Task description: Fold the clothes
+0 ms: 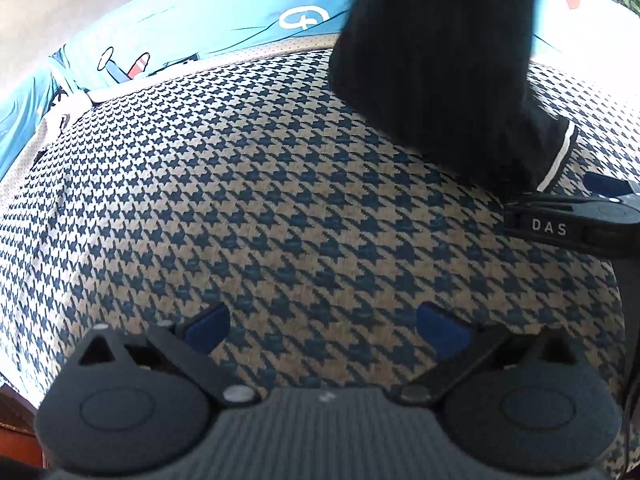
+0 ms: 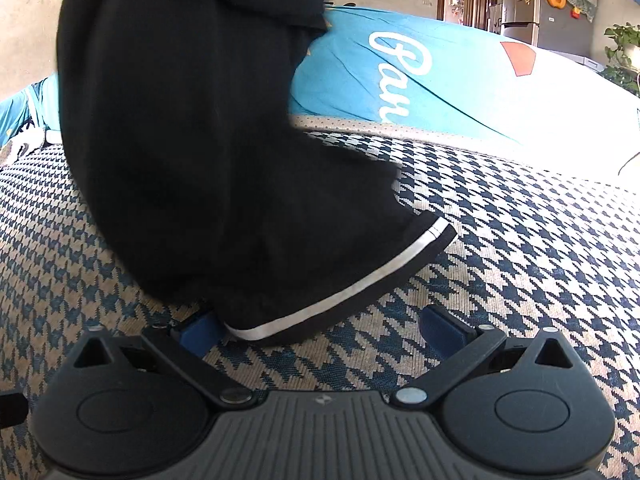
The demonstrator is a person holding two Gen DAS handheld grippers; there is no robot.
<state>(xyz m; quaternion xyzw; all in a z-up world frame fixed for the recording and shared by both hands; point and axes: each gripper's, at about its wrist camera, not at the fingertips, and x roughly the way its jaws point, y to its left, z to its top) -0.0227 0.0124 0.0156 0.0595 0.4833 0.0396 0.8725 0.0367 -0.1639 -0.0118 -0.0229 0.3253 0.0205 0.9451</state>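
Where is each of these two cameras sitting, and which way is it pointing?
Left wrist view: sits on the left tool, looking forward over the checked cover; its open blue fingers and the right tool show.
Right wrist view: sits on the right tool, open, facing the black garment.
Shared: black garment, checked cover, blue bedding.

Matt black cloth garment [image 2: 192, 152] with a glossy white stripe [image 2: 344, 300] lies on coarse woven houndstooth fabric [image 1: 248, 208].

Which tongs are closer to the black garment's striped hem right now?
The right tongs: the black garment's hem reaches its fingers. The left tongs sit over bare houndstooth cover.
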